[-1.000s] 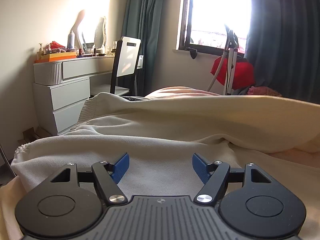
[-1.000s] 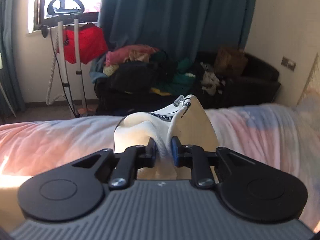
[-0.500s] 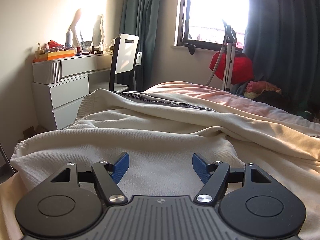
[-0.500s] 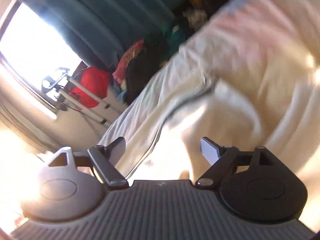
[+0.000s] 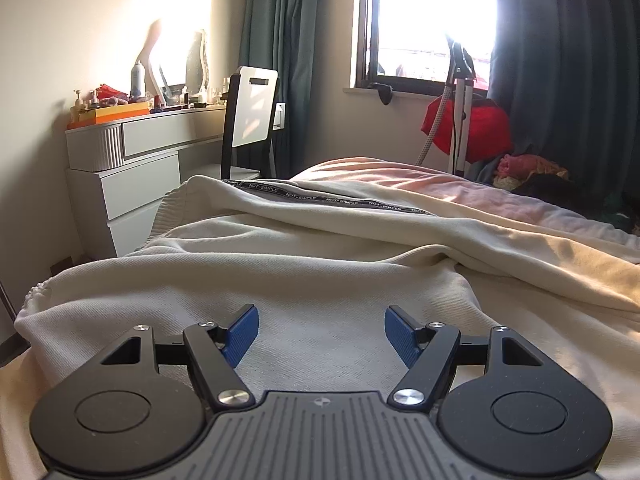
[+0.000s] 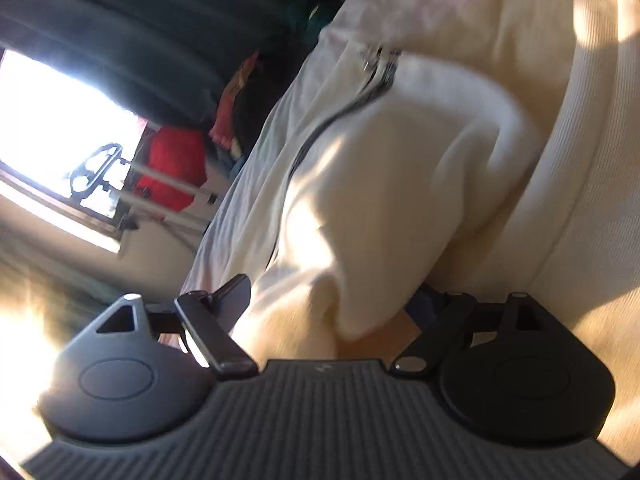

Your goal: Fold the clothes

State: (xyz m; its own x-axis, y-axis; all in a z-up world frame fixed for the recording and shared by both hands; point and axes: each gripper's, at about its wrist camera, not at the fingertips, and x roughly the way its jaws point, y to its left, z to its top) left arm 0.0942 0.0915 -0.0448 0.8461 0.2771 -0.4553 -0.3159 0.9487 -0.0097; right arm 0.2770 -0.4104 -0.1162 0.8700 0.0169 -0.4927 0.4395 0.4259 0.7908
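Note:
A cream zip-up garment (image 5: 320, 248) lies spread over the bed, a black lettered tape (image 5: 340, 200) running along its far edge. My left gripper (image 5: 320, 314) hovers low over the near part of the cloth, open, with nothing between its blue pads (image 5: 242, 330). In the blurred, rolled right wrist view the same cream garment (image 6: 400, 160) shows its zipper (image 6: 376, 60). My right gripper (image 6: 330, 292) is open wide just above it. A loose fold of cloth lies between its fingers and hides part of the right one; the pads do not press on it.
The bed carries a pink sheet (image 5: 440, 184). A white dresser (image 5: 132, 168) with bottles and a chair (image 5: 252, 116) stand at the left. Under the window (image 5: 424, 24) stand a garment steamer with red cloth (image 5: 464, 128) and a heap of clothes (image 5: 532, 168).
My right gripper has let go of the garment's edge, opened wide, rolled over and dropped toward the bed. The raised cloth has sunk flat. The left gripper has stayed put.

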